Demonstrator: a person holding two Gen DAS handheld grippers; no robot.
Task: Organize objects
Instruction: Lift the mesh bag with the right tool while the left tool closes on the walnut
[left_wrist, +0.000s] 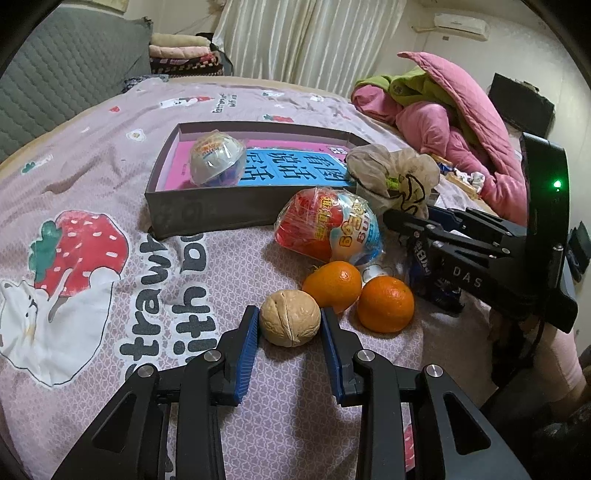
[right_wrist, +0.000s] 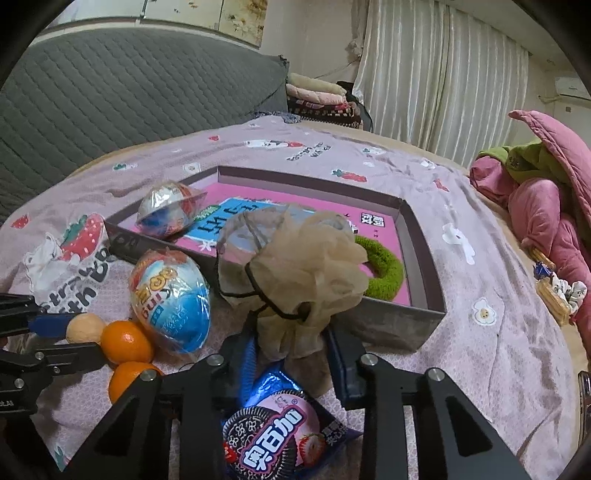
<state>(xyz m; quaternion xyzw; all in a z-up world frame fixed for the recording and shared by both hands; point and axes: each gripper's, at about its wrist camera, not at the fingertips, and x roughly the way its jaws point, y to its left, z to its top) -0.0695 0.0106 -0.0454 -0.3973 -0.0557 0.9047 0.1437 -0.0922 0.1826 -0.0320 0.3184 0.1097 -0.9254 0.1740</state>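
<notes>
A tan walnut (left_wrist: 290, 317) lies on the bedspread between the blue pads of my left gripper (left_wrist: 290, 325); the jaws stand beside it, and contact is unclear. Two oranges (left_wrist: 332, 284) (left_wrist: 386, 303) and a wrapped toy egg (left_wrist: 328, 227) lie just beyond. My right gripper (right_wrist: 291, 350) straddles the base of a beige mesh bath pouf (right_wrist: 303, 254), its jaws apart. A cookie packet (right_wrist: 273, 432) lies under it. The grey box (left_wrist: 207, 210) holds a second toy egg (left_wrist: 218, 158) and a green hair ring (right_wrist: 384, 269).
The box's floor is pink with a blue label (left_wrist: 295, 168). Pink and green bedding (left_wrist: 454, 122) is heaped at the right. A grey quilted headboard (right_wrist: 110, 92) stands behind. Small snacks (right_wrist: 554, 291) lie at the bed's right edge.
</notes>
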